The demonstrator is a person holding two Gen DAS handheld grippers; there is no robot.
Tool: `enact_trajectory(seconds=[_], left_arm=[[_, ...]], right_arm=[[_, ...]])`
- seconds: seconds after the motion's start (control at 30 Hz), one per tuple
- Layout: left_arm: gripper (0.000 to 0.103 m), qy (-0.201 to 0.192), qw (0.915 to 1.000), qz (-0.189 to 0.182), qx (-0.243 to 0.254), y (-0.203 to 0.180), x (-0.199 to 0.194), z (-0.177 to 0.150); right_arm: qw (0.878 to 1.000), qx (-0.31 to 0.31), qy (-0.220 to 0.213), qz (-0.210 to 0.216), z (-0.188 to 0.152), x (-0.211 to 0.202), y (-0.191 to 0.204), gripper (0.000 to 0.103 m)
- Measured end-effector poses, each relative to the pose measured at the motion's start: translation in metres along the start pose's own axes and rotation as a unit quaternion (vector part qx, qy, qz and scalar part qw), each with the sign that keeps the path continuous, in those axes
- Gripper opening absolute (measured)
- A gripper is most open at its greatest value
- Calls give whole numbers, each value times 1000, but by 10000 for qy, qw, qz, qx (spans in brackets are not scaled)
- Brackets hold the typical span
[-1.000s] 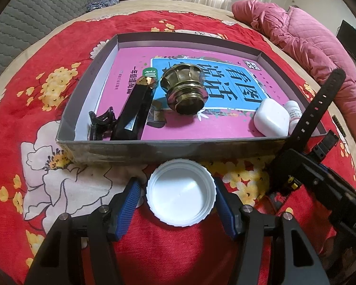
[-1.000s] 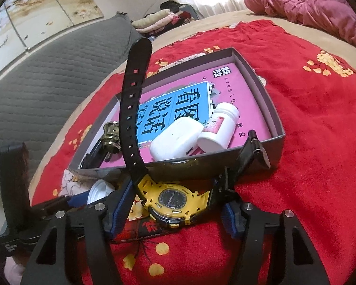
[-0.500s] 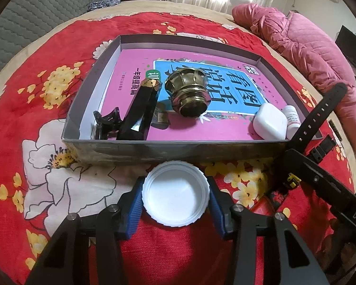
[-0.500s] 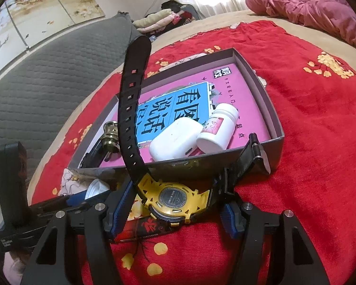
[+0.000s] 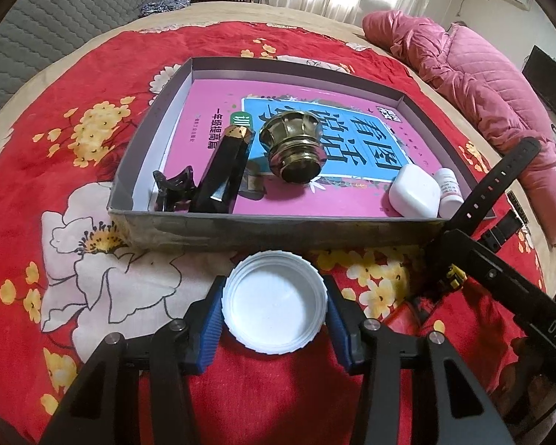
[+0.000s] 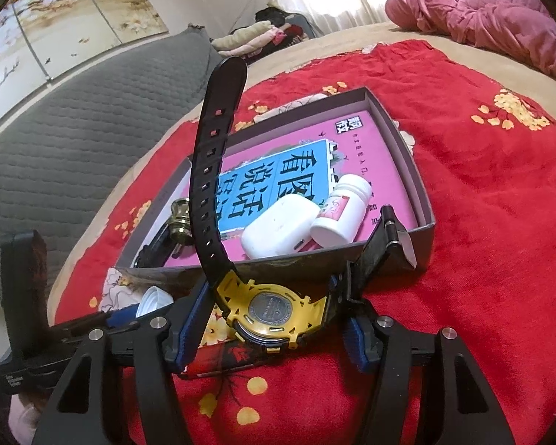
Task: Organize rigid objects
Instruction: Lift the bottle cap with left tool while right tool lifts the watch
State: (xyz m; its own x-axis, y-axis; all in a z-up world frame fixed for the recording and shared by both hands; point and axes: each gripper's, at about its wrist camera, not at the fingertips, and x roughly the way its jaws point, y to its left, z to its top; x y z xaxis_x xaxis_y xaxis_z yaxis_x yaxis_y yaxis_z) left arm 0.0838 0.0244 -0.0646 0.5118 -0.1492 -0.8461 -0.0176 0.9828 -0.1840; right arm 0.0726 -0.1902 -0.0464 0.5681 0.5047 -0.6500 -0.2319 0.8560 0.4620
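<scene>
1. Left gripper (image 5: pixel 274 306): jaws closed onto a white cap (image 5: pixel 274 302), blue pads touching its ribbed rim on both sides. Cap sits open side up, dead centre between the fingers.
2. Cap is just in front of the near wall of the grey box (image 5: pixel 278 230), outside it, over the red floral blanket (image 5: pixel 92 85). Can't tell if it's lifted or resting on the blanket.
3. Right gripper (image 6: pixel 274 315): jaws set at a medium gap around a yellow-backed watch (image 6: pixel 268 311), case back facing the camera. Left pad presses the case side; right pad is at the strap lug.
4. One black strap (image 6: pixel 213 170) stands up, curving over the box; the buckle end angles up against the box's near wall.
5. Watch is outside the box, just in front of its near wall.
6. Inside the box, on a pink book (image 5: pixel 307 200): black hair clip (image 5: pixel 174 189), black stick (image 5: pixel 222 174), brass knob (image 5: pixel 294 148), white case (image 5: pixel 413 193), small white bottle (image 5: pixel 449 191).
</scene>
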Motion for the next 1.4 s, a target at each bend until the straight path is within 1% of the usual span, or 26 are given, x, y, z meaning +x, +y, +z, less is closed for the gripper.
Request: enact_trajectory(seconds=[0.3, 0.73, 0.97, 1.4], left_arm=[[49, -33, 10000, -28, -16, -1, -8, 1], [49, -226, 9997, 22, -9, 0, -25, 4], [49, -403, 9991, -69, 111, -9, -35, 9], [49, -579, 9980, -68, 228, -20, -46, 14]], right_arm=[[9999, -73, -142, 56, 2, -11, 5, 64], [9989, -270, -358, 146, 5, -27, 15, 64], [9978, -421, -498, 126, 7, -34, 21, 64], [9958, -574, -704, 144, 12, -42, 24, 64]])
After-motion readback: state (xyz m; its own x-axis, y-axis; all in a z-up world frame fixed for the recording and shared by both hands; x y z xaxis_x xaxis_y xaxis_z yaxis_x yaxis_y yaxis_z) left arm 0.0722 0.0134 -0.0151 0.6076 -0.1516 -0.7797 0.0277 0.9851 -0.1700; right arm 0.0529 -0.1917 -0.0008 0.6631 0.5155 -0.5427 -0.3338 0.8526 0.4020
